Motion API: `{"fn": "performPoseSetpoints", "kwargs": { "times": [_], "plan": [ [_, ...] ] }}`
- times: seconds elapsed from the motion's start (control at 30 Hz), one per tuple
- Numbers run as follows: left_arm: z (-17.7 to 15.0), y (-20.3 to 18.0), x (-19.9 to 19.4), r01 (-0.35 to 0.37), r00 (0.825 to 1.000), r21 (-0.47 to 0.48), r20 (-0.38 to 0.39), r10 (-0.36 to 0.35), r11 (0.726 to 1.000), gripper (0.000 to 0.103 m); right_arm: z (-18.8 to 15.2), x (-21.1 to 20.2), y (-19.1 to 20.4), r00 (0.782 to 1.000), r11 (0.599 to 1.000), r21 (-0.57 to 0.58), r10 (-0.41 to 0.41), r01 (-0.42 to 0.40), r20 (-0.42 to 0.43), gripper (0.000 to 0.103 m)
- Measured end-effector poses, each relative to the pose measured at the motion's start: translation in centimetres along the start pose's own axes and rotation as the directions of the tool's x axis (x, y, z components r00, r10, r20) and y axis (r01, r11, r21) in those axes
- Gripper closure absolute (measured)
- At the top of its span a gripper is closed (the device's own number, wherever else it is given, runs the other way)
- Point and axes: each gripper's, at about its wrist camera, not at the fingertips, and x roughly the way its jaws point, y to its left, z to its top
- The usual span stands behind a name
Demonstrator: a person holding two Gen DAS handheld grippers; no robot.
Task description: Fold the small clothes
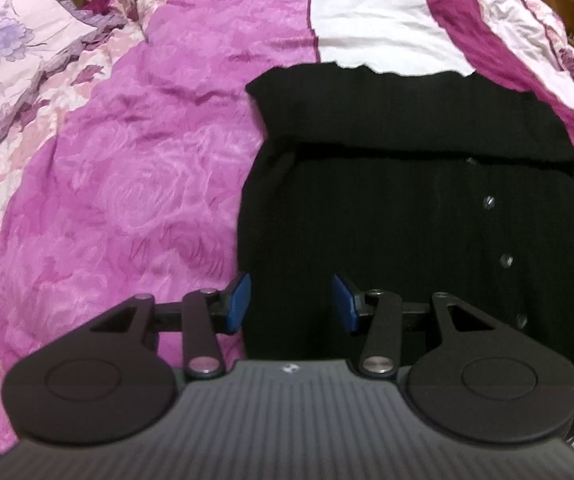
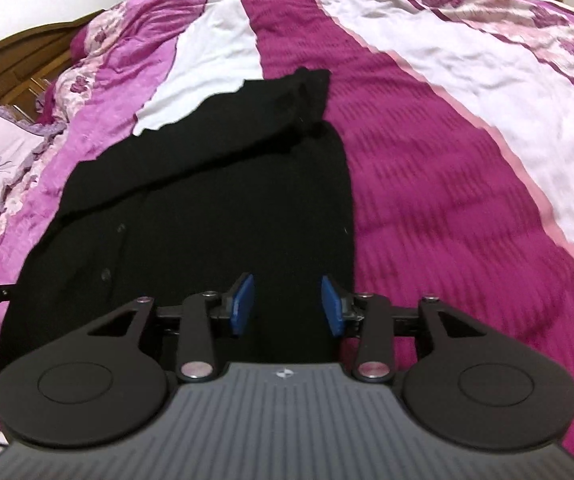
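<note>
Blue pads line both tools. The left tool (image 1: 291,302) is spread wide, holding nothing, poised over the near left edge of 1 black cardigan (image 1: 407,216). The right tool (image 2: 288,305) is also spread wide and empty, above the cardigan's near right edge. The cardigan lies flat on the bed's purple and white quilt (image 1: 135,184), with 1 sleeve (image 2: 223,136) folded across it. 3 buttons (image 1: 506,260) show clearly. 1 floral pillow (image 1: 11,60) lies at the bed's left edge.
</note>
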Motion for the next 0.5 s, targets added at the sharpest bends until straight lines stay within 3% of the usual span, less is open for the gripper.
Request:
{"fn": "performPoseSetpoints", "kwargs": {
  "times": [0.07, 0.23, 0.4, 0.5],
  "plan": [
    [-0.5, 0.1, 0.0, -0.011, 1.0, 0.002, -0.014, 0.011, 1.0, 0.055, -0.8, -0.3, 0.0, 1.0, 1.0, -0.014, 0.001, -0.001, -0.001, 0.029],
    [-1.7, 0.5, 0.2, -0.001, 0.998, -0.009, -0.056, 0.0, 1.0, 0.055, -1.7, -0.6, 0.7, 1.0, 0.996, -0.092, -0.022, 0.02, -0.02, 0.027],
    [-2.5, 0.8, 0.0, 0.009, 0.998, -0.017, -0.068, -0.01, 1.0, 0.055, -2.1, -0.5, 0.4, 0.998, 0.996, -0.082, -0.034, 0.029, -0.059, 0.026],
    [-2.8, 0.6, -0.3, 0.017, 0.997, -0.004, -0.07, -0.017, 1.0, 0.048, -2.5, -0.3, 0.2, 0.996, 0.997, -0.08, -0.031, 0.024, -0.087, 0.026]
  ]
}}
